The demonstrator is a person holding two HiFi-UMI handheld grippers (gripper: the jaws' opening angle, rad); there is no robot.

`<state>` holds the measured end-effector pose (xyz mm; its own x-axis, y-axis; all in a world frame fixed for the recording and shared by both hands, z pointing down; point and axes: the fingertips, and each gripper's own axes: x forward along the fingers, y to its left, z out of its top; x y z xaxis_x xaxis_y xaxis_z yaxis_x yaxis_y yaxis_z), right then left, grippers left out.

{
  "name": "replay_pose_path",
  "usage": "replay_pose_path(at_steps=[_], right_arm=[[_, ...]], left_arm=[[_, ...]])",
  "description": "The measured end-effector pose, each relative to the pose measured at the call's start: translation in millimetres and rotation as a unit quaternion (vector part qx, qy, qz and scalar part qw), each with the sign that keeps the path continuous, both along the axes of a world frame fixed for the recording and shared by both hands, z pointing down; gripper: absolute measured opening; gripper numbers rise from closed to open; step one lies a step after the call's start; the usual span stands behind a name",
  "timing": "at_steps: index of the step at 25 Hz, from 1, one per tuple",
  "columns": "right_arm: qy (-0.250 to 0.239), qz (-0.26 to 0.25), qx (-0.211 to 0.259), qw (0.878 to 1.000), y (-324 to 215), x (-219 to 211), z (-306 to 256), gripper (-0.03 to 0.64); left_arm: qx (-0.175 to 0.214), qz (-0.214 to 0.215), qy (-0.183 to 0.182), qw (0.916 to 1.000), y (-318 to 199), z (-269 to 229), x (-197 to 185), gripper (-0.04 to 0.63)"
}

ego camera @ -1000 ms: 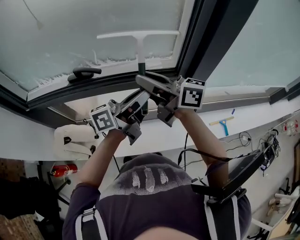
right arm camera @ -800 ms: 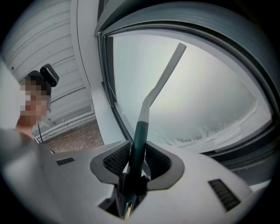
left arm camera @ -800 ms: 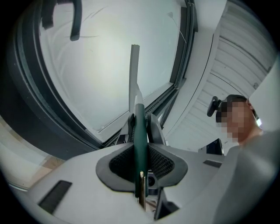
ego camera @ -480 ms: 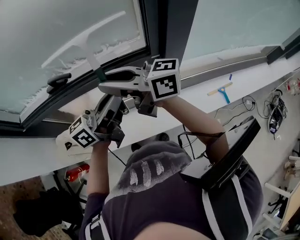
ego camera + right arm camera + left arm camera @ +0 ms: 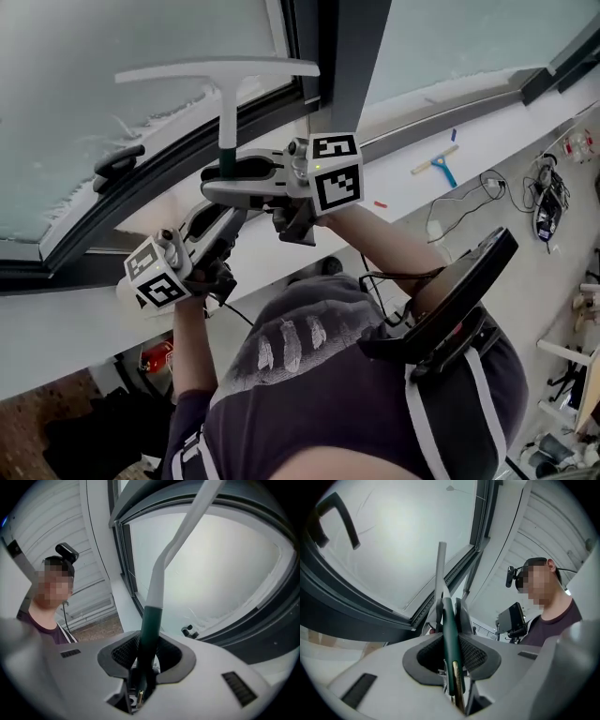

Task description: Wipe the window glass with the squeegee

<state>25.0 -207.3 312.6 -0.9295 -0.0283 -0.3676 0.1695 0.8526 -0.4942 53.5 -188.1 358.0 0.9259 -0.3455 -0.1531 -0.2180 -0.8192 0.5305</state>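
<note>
Both pairs of jaws are clamped on the squeegee [image 5: 223,112]. The right gripper [image 5: 149,641] pinches its dark green grip [image 5: 150,620] between the pads, and the left gripper [image 5: 449,609] squeezes the same grip from just below the right one. Beyond the jaws the pale shaft [image 5: 164,559] rises to the white blade [image 5: 216,70]. This blade lies level across the window glass [image 5: 94,56], seemingly against it, though contact is hard to confirm. Left of the jaws, a dark window handle [image 5: 117,159] sits on the frame.
</note>
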Motion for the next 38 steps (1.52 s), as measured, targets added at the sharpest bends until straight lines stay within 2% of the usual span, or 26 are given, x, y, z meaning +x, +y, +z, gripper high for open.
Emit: replay_pose_path(at_steps=[4,9,14,16,20,23,26,29,32,35,38], right_arm=[[0.013,0.029,0.007,0.999,4.0,-13.1,2.5,0.078],[0.052,0.057,-0.007,0.997,8.5,-29.1,19.9,0.075],[0.086,0.087,-0.016,0.992,15.5,-31.0,34.7,0.075],[0.096,0.099,-0.011,0.990,18.4,-26.0,36.2,0.075],[0.078,0.126,0.008,0.989,19.3,-1.6,23.9,0.075],[0.062,0.148,0.006,0.987,11.8,31.2,17.2,0.075],[0.082,0.160,-0.001,0.984,4.9,70.6,26.5,0.074],[0.118,0.159,0.011,0.980,5.0,94.3,39.7,0.074],[0.132,0.156,0.013,0.979,1.8,109.0,49.4,0.072],[0.122,0.156,0.008,0.980,-1.9,156.4,49.9,0.072],[0.130,0.158,0.009,0.979,-3.7,201.3,53.3,0.072]], left_arm=[[-0.001,0.006,0.025,0.9997,2.9,2.0,-18.4,0.093],[-0.008,0.018,0.031,0.9993,9.7,17.1,-33.6,0.093],[-0.009,0.048,0.036,0.9981,18.7,30.1,-34.5,0.092],[0.007,0.052,0.032,0.9981,22.0,30.8,-30.0,0.092],[0.090,0.012,-0.011,0.9958,27.3,29.8,-24.8,0.097],[0.114,-0.016,-0.034,0.9928,25.4,34.7,-20.3,0.097],[0.115,-0.038,-0.048,0.9914,17.6,39.0,-4.1,0.097],[0.117,-0.036,-0.076,0.9895,14.4,48.3,18.7,0.097],[0.116,-0.028,-0.106,0.9871,12.5,62.6,34.3,0.097],[0.099,-0.037,-0.133,0.9854,5.4,79.4,70.4,0.097],[0.070,-0.073,-0.169,0.9804,-12.3,105.8,86.6,0.097]])
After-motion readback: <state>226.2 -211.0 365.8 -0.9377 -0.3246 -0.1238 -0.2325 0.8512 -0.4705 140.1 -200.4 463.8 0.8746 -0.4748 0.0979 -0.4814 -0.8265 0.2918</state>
